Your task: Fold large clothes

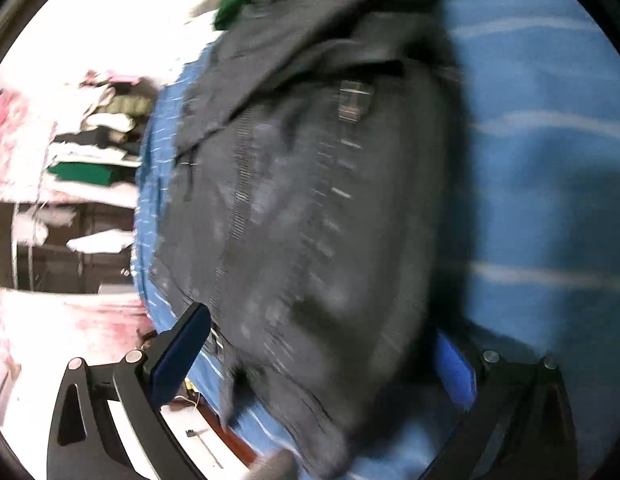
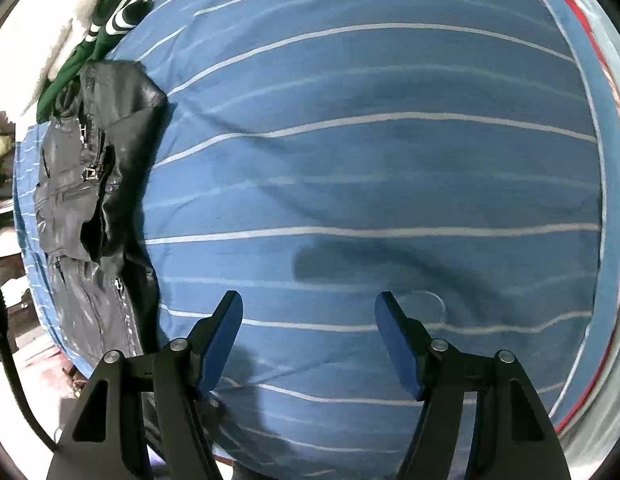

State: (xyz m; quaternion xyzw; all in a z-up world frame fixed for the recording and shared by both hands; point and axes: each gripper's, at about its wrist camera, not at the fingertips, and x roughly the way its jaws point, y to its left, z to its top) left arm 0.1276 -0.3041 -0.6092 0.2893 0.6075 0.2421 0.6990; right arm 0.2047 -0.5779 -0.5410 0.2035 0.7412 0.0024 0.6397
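The black jacket (image 2: 90, 184) lies at the frame's left on the blue striped sheet (image 2: 370, 160); the right gripper (image 2: 308, 314) hovers agape, empty; the left gripper (image 1: 322, 344) spreads wide around jacket fabric.

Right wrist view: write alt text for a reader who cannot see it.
The open right gripper hovers over a blue striped sheet, holding nothing. A black zippered jacket lies along the sheet's left edge, with a green garment beyond it.
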